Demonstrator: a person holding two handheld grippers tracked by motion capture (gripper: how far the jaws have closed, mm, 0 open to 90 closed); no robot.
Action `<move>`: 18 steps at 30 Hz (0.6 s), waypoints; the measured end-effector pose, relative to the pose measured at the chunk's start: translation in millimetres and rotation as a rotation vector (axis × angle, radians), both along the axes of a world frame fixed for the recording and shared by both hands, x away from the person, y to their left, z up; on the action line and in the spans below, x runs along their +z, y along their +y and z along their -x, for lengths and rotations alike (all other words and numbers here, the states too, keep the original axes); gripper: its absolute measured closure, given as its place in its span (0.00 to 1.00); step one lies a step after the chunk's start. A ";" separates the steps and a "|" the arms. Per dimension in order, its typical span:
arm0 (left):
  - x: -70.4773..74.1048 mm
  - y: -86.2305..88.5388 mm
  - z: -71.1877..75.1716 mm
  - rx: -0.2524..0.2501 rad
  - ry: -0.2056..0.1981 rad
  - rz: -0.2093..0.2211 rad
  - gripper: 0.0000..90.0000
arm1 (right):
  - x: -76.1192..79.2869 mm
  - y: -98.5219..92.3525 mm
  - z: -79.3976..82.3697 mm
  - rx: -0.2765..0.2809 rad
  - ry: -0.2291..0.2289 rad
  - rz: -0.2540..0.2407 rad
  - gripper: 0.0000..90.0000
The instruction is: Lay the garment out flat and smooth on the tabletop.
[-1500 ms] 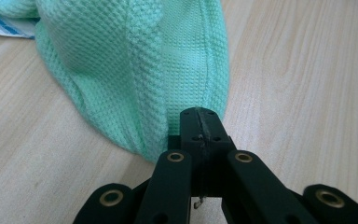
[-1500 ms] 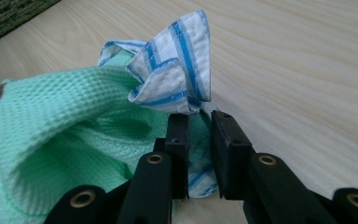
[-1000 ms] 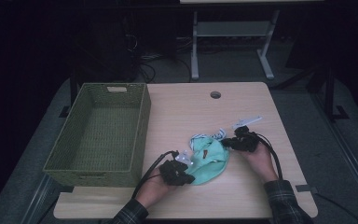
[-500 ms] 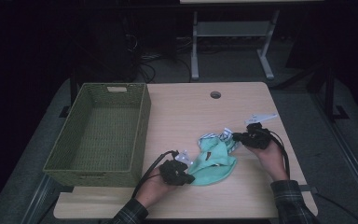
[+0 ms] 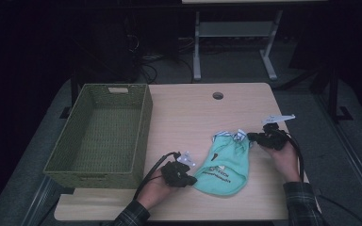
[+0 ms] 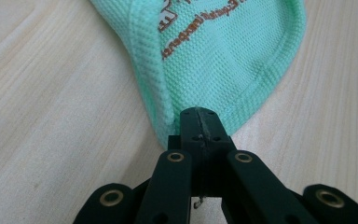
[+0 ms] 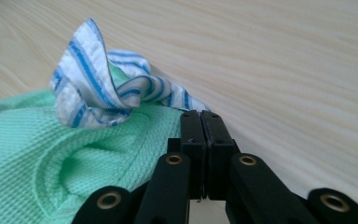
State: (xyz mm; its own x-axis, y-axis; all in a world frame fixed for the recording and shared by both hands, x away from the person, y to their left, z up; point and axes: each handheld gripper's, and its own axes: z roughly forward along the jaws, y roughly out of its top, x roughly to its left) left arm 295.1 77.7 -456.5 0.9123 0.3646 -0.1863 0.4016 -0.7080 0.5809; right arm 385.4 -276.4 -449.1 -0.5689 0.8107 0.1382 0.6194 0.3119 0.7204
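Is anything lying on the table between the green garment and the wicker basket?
Nothing visible: bare wood separates the green garment from the wicker basket; the left gripper is clamped on its near edge, beside the basket's corner.

Light wood surface w/ round cable hole near far edge. Green woven basket sits on left side, overhanging the left edge a bit. Mint cloth w/ blue-striped trim lies flat right of centre, near front edge.
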 end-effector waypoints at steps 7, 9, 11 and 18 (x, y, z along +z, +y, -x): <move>0.0 -0.1 -0.1 0.000 0.000 0.000 1.00 | -12.0 0.4 -2.8 -0.007 0.027 0.029 0.97; 0.1 -0.3 -0.1 0.000 0.001 -0.002 1.00 | -8.2 0.1 -0.8 -0.009 0.021 0.008 0.88; 0.1 -0.5 0.0 0.001 0.001 -0.002 1.00 | 0.0 -1.2 2.6 -0.013 -0.001 0.007 0.84; 0.2 -0.7 0.1 0.001 0.001 -0.003 1.00 | 21.3 -6.5 19.9 -0.002 -0.027 -0.032 0.85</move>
State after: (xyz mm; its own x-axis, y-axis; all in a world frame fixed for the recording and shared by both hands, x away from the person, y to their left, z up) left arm 295.1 77.0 -456.3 0.9118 0.3660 -0.1860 0.4027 -0.7096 0.5782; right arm 365.5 -282.9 -427.9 -0.5712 0.8072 0.1487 0.6003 0.2873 0.7464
